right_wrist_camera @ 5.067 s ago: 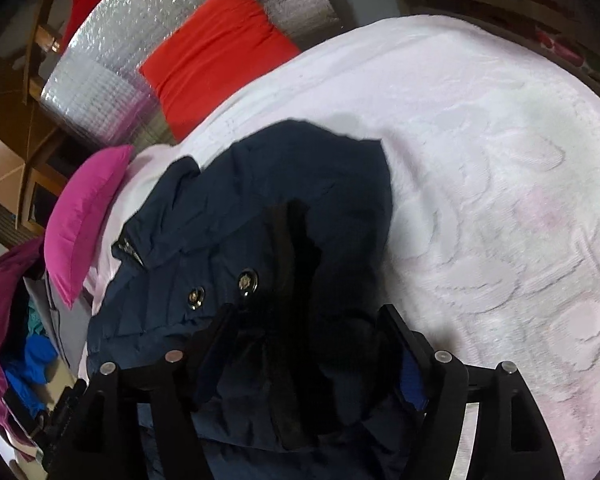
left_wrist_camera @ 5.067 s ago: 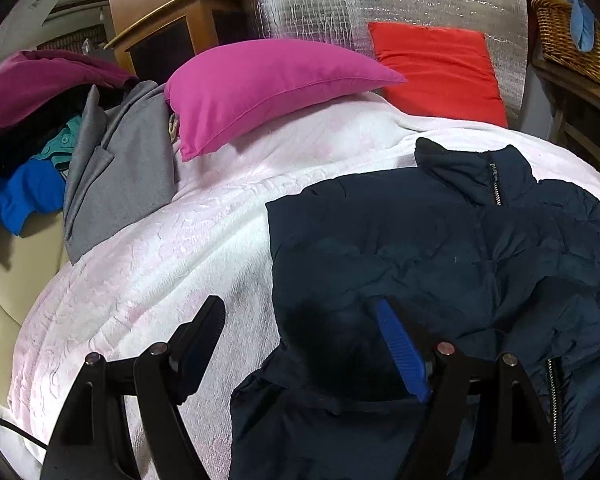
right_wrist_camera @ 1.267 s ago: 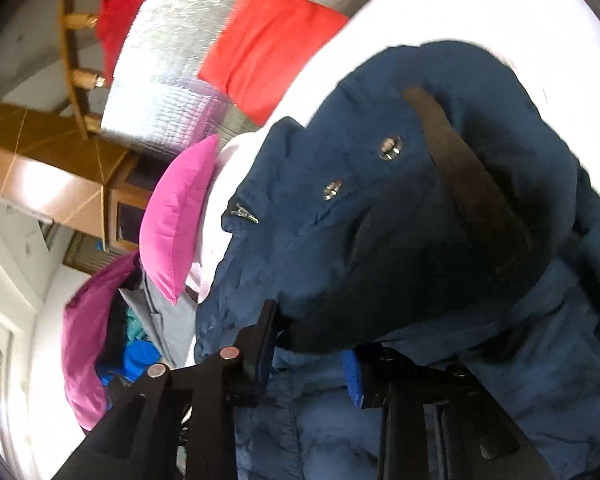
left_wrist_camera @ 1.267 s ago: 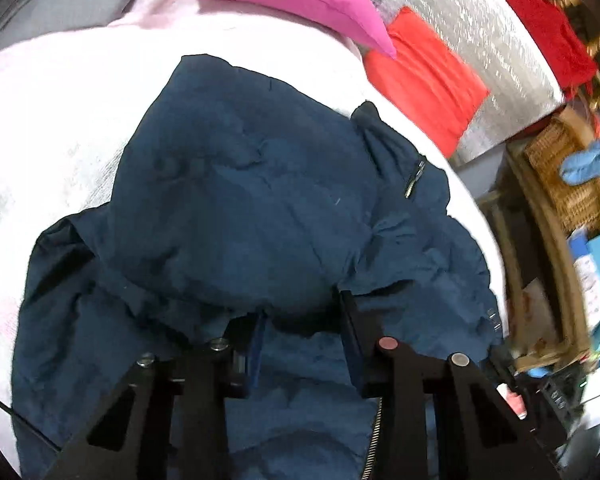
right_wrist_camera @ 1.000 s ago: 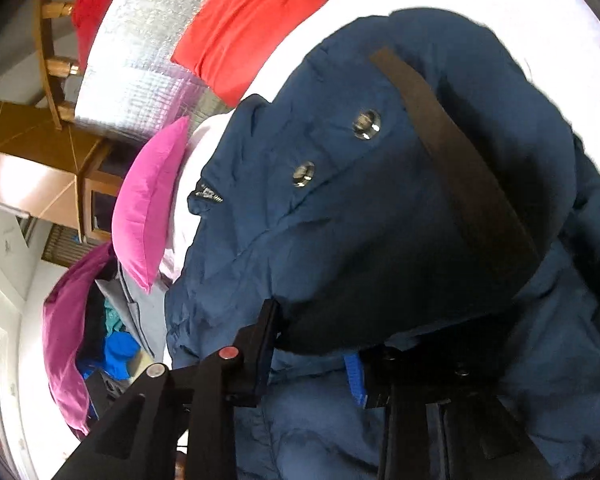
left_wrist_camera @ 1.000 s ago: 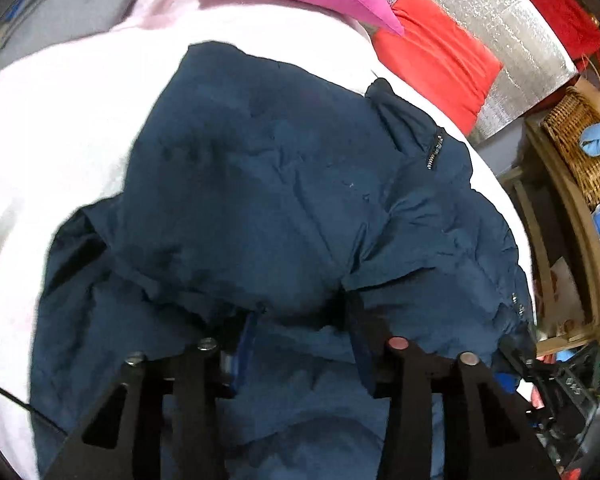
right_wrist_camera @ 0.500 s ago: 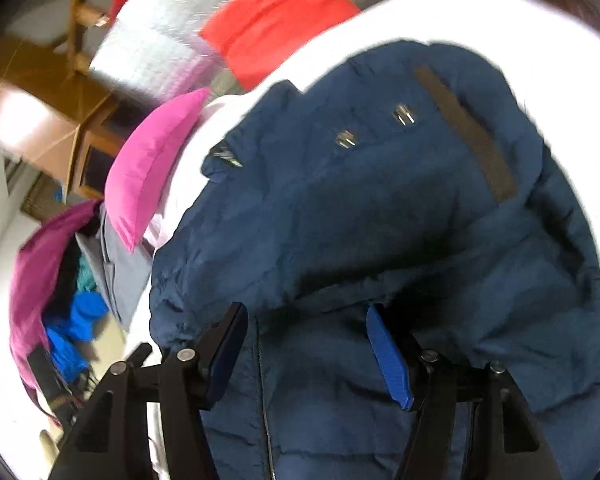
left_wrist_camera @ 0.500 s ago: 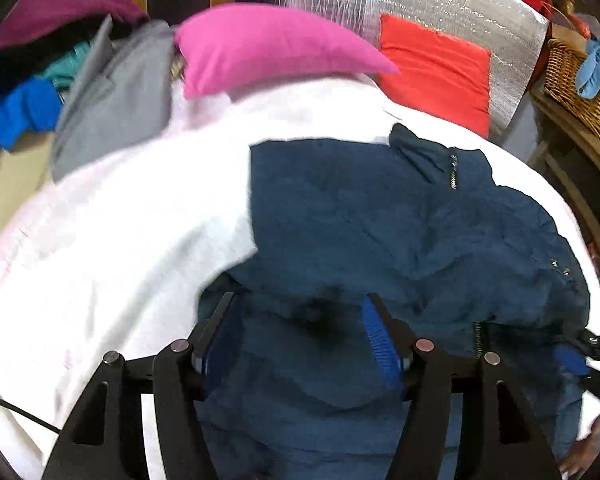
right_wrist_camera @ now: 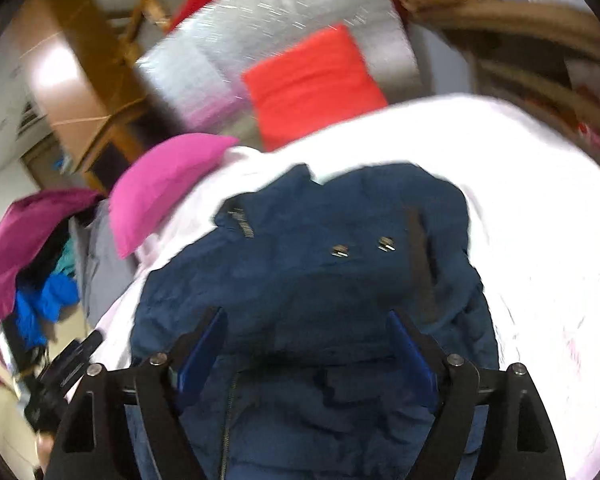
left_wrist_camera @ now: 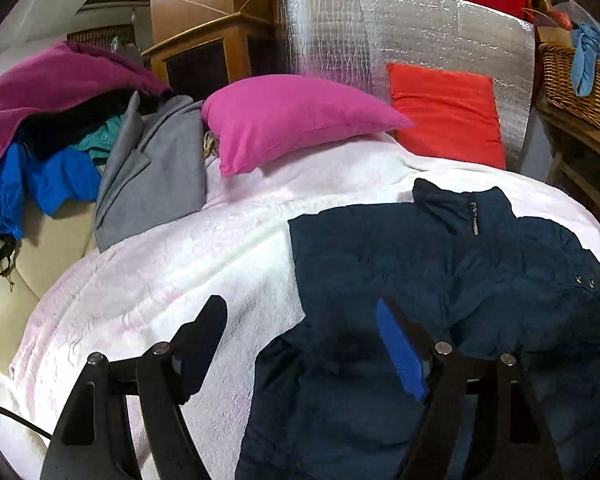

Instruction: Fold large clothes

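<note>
Nearest in the left wrist view, the left gripper [left_wrist_camera: 300,344] is seen with its jaws opening and nothing between them; its left black finger is set over the white textured bedspread [left_wrist_camera: 172,280], its blue-padded right finger over the dark navy padded jacket [left_wrist_camera: 440,280]. In the right wrist view, the right gripper [right_wrist_camera: 304,344] is likewise seen with its jaws opening, held above the jacket [right_wrist_camera: 300,280] with no cloth pinched by the blue pads.

The jacket is laid on the bedspread, its sleeves folded in over the body, the collar and zip pull turned toward the far end, and two metal snaps shown on the upper layer. Its zipped front is seen below the right gripper.

Beyond the jacket, a magenta pillow [left_wrist_camera: 292,120] and an orange-red cushion [left_wrist_camera: 448,116] are placed at the head of the bed, the cushion leaned against a silver quilted foil panel [left_wrist_camera: 380,32]. To the left, a grey blazer [left_wrist_camera: 152,176] is draped beside a heap of blue, teal and purple clothes [left_wrist_camera: 40,128]. A wicker basket [left_wrist_camera: 576,84] is seen at the far right.
</note>
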`<state>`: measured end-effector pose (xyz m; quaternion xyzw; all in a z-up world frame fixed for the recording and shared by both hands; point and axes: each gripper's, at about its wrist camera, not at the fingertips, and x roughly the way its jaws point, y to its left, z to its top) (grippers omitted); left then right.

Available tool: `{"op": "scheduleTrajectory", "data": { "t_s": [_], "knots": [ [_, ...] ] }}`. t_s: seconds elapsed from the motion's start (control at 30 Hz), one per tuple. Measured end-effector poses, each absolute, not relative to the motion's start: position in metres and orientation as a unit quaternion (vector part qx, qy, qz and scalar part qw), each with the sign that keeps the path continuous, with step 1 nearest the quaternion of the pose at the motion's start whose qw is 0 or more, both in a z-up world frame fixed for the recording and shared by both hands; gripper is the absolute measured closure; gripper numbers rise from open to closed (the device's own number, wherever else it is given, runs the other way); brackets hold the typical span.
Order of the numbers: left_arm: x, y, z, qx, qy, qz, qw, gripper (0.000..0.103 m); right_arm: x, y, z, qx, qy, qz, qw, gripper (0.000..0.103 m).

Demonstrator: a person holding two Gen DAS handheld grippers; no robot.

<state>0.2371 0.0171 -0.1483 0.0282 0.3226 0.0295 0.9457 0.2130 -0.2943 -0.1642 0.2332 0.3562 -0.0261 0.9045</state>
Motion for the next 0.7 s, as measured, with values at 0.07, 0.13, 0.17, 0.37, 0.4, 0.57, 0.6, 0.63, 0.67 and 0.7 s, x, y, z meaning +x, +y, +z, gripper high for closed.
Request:
{"op": "scheduleTrajectory", "data": {
  "t_s": [0.07,0.13,0.17,0.37,0.4,0.57,0.6,0.63,0.67,0.7],
  "knots": [
    [0.239,0.014,-0.148,0.027,0.321,0.027,0.946,0.025,0.22,-0.302,-0.171,0.242,0.362,-0.041,0.899,0.019],
    [0.239,0.011,-0.149,0.029,0.321,0.025,0.946,0.025,0.226,-0.308,-0.178,0.251,0.369,-0.052,0.893,0.019],
    [0.239,0.009,-0.149,0.031,0.322,0.024,0.946,0.025,0.229,-0.309,-0.18,0.252,0.373,-0.054,0.892,0.019],
    [0.245,-0.001,-0.155,0.038,0.328,0.022,0.944,0.024,0.236,-0.314,-0.192,0.235,0.389,-0.082,0.887,0.019],
    [0.247,-0.002,-0.156,0.038,0.33,0.022,0.943,0.024,0.238,-0.315,-0.195,0.236,0.395,-0.088,0.884,0.019],
    [0.252,-0.008,-0.16,0.04,0.337,0.02,0.941,0.023,0.248,-0.325,-0.218,0.248,0.44,-0.112,0.856,0.018],
    [0.252,-0.009,-0.16,0.04,0.337,0.02,0.94,0.023,0.248,-0.327,-0.22,0.255,0.439,-0.113,0.854,0.018],
    [0.254,-0.01,-0.161,0.041,0.338,0.02,0.94,0.023,0.247,-0.328,-0.221,0.256,0.438,-0.112,0.854,0.018],
    [0.254,-0.011,-0.162,0.042,0.339,0.02,0.94,0.023,0.247,-0.328,-0.221,0.258,0.438,-0.113,0.854,0.018],
    [0.255,-0.011,-0.162,0.043,0.34,0.02,0.939,0.023,0.247,-0.328,-0.222,0.256,0.441,-0.113,0.853,0.018]
  ]
}}
